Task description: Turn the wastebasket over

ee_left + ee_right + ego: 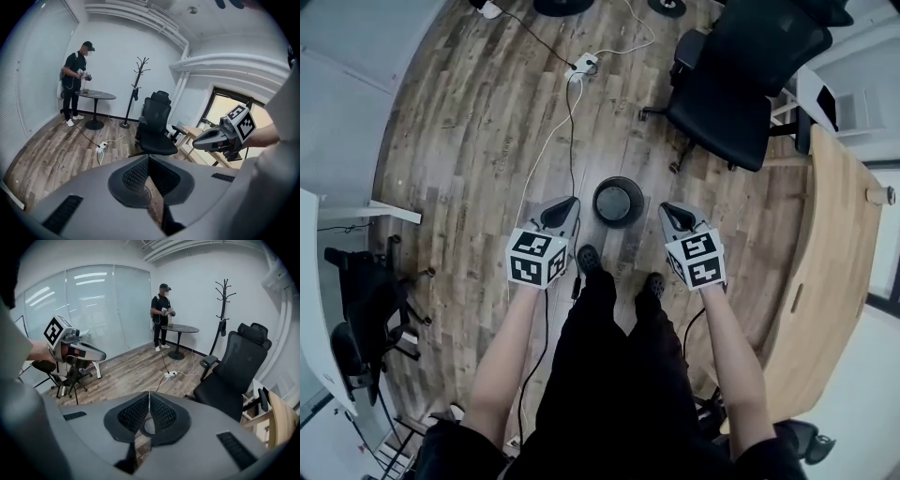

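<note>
The wastebasket (618,202) is a small round dark bin on the wooden floor, seen from above as a dark rim around a grey centre. It stands just ahead of the person's shoes. My left gripper (566,208) hangs to its left and my right gripper (671,213) to its right, both apart from it. Each is shut with nothing between its fingers. In the right gripper view a sliver of the wastebasket (149,426) shows below the shut jaws. From the left gripper view I see the right gripper (196,144), and from the right gripper view the left gripper (103,355).
A black office chair (731,84) stands beyond the bin to the right. A white power strip (584,64) and its cables lie on the floor ahead. A wooden desk (825,272) runs along the right. Another person (75,82) stands at a round table far off.
</note>
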The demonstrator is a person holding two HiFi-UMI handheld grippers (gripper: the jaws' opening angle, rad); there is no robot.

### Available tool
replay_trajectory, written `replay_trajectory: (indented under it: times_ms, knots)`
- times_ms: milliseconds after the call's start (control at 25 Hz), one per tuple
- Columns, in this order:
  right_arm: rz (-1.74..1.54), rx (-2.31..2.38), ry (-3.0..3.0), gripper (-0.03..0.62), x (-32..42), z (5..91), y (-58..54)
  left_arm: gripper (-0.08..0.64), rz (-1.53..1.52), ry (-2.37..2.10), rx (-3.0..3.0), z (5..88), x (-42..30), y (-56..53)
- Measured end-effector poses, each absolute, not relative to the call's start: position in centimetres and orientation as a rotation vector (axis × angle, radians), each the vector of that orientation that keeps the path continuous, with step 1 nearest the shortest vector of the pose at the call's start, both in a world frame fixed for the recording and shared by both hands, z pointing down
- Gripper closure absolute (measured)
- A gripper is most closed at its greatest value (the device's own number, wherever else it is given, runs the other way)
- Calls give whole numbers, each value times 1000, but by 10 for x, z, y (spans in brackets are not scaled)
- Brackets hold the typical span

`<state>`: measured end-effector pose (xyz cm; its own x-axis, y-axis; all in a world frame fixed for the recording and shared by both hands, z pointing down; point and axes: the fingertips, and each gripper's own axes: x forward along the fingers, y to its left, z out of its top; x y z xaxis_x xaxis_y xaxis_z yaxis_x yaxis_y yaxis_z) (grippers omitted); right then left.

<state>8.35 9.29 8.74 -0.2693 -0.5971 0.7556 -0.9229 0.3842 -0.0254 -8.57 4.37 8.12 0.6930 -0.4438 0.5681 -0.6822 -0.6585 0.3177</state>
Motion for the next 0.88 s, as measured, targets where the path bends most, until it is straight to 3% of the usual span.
replay_trajectory:
  times_ms: [440,880]
  knots:
    - [700,1259,-1880,558,98,151,112,543,697,-781,2276,158,-83,58]
    - [825,1153,-1877,558,125,290,106,543,797,-819,2154,271,-76,65]
